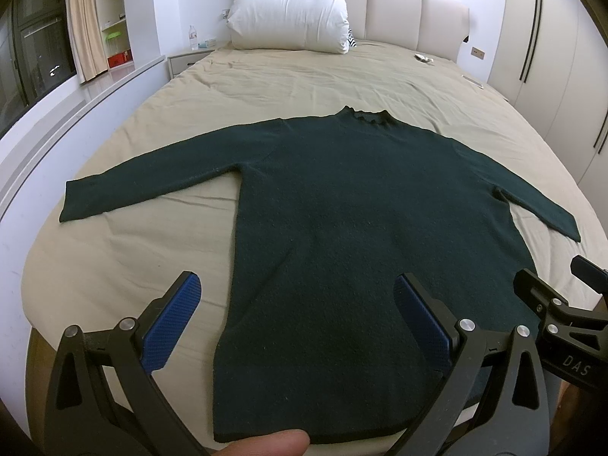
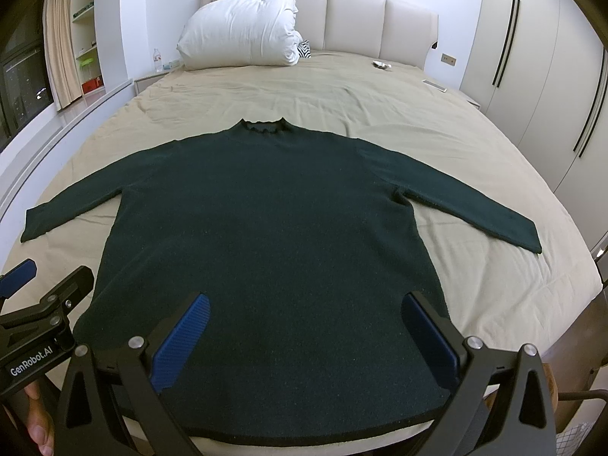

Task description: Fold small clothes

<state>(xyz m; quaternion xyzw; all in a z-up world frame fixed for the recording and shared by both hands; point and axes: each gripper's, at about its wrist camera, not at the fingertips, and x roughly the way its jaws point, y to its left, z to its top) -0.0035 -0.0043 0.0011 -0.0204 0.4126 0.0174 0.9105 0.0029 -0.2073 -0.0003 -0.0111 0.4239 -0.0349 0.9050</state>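
A dark green long-sleeved sweater (image 1: 342, 228) lies flat on the beige bed (image 1: 152, 235), collar away from me, both sleeves spread sideways. It also shows in the right wrist view (image 2: 273, 228). My left gripper (image 1: 298, 285) is open and empty, hovering over the sweater's lower left part near the hem. My right gripper (image 2: 306, 304) is open and empty, hovering over the sweater's lower middle near the hem. The right gripper's side shows at the right edge of the left wrist view (image 1: 562, 319); the left gripper's side shows at the left edge of the right wrist view (image 2: 41, 304).
A white pillow (image 1: 292, 15) leans on the padded headboard (image 1: 418, 15). A nightstand with a bottle (image 1: 193, 38) stands at the far left. Wardrobe doors (image 1: 551, 57) line the right. Small items (image 1: 423, 59) lie at the bed's far right. A window ledge (image 1: 76, 106) runs along the left.
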